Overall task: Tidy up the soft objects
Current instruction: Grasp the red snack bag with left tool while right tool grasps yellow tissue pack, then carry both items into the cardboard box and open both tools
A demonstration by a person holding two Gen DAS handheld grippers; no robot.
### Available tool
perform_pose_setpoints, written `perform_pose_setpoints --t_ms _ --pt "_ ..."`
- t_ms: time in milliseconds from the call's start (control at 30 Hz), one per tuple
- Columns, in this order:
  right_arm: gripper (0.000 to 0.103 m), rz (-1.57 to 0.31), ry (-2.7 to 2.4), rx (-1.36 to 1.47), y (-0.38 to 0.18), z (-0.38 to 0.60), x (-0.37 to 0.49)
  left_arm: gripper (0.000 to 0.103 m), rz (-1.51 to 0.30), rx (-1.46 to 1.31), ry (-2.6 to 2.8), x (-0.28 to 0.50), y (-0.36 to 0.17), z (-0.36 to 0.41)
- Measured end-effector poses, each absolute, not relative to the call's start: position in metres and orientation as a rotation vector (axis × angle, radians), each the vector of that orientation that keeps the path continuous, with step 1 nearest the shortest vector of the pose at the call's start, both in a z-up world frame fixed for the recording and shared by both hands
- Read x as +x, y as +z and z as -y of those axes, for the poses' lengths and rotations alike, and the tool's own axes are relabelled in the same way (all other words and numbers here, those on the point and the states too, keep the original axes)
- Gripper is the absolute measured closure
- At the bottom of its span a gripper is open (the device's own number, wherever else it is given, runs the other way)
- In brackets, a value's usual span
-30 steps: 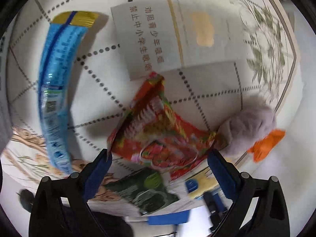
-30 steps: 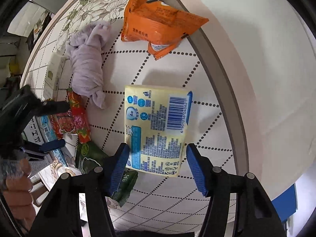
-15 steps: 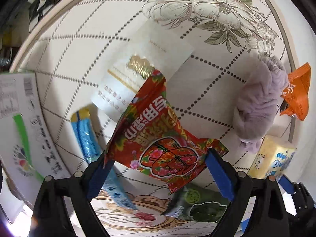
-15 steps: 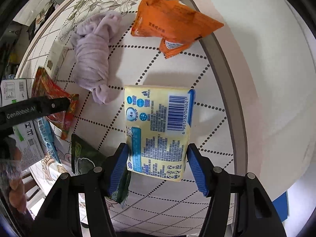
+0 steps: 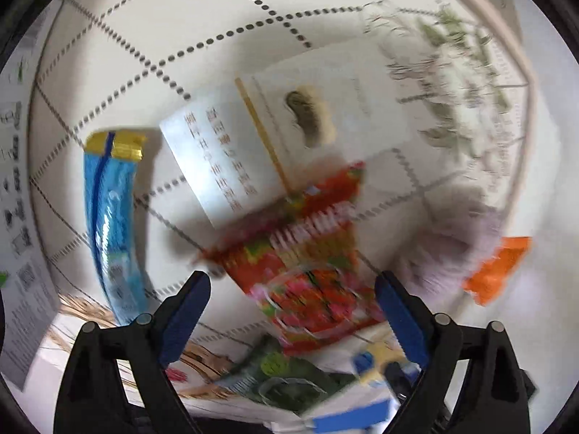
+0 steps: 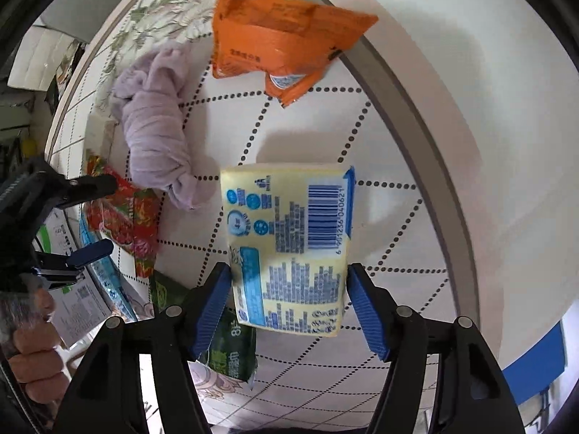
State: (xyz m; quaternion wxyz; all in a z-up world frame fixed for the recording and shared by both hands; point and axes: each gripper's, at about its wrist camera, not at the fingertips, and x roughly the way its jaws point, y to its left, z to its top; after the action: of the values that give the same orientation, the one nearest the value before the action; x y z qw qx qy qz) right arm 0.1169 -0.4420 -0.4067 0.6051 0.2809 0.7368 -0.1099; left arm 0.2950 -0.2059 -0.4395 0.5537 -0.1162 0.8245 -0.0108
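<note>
The right gripper (image 6: 287, 298) is clamped on the yellow tissue pack (image 6: 287, 249), its blue pads pressed against both long edges, and it holds the pack above the tabletop (image 6: 380, 137) — a soft, squarish brick in glossy film, printed with a barcode and blue text, its shadow falling on the dotted grid beneath. The left gripper (image 5: 293, 311) stands spread wide; the red snack packet (image 5: 307, 260) lies between its pads, but blur hides whether either pad touches it, so nothing looks grasped there.

Outward from the claws the goods lie scattered rather than grouped, and I judge the sorting to be at an early or middle stage: one item is in hand and the rest wait loose. The red packet is crinkled foil with a serrated edge. Just below it sits a dark green sachet (image 6: 228, 347), flat and shiny. A lilac cloth (image 6: 155, 126) lies twisted into a knotted roll, matte and limp. Beyond it an orange pouch (image 6: 278, 43) is puffed and creased, straddling the table's grey rim. In the left wrist view a long blue tube-shaped wrapper (image 5: 112, 224) with a gold crimped end curves beside a stiff white carton (image 5: 275, 144) — flat-faced, hardly a soft thing
</note>
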Motion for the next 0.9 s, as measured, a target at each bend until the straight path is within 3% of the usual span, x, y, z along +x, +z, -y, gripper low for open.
perform_pose_setpoints --t_ms 67,100,133,233,300,600,900 --pt "0.035 -1.707 -0.255 0.621 -0.406 0.439 0.118 0.031 -1.923 -0.141 -0.050 0.293 -0.439 0.216" --pt "0.036 -1.718 -0.246 0.568 -0.404 0.435 0.119 0.046 -1.884 -0.043 -0.095 0.289 -0.433 0.225" --pt "0.036 -1.726 -0.239 0.515 -0.403 0.427 0.120 0.049 -1.847 0.097 -0.136 0.283 -0.426 0.237" --pt "0.036 -1.744 -0.233 0.430 -0.404 0.414 0.120 0.048 -1.751 0.439 -0.239 0.259 -0.422 0.263" --pt "0.036 -1.760 -0.263 0.437 -0.413 0.413 0.123 0.046 -1.738 0.517 -0.235 0.248 -0.433 0.270" --pt "0.038 -1.726 -0.325 0.357 -0.431 0.387 0.135 0.059 -1.705 0.338 -0.238 0.240 -0.426 0.222" --pt "0.039 -1.605 -0.237 0.464 -0.376 0.380 0.132 0.061 -1.649 0.197 -0.283 0.207 -0.354 0.154"
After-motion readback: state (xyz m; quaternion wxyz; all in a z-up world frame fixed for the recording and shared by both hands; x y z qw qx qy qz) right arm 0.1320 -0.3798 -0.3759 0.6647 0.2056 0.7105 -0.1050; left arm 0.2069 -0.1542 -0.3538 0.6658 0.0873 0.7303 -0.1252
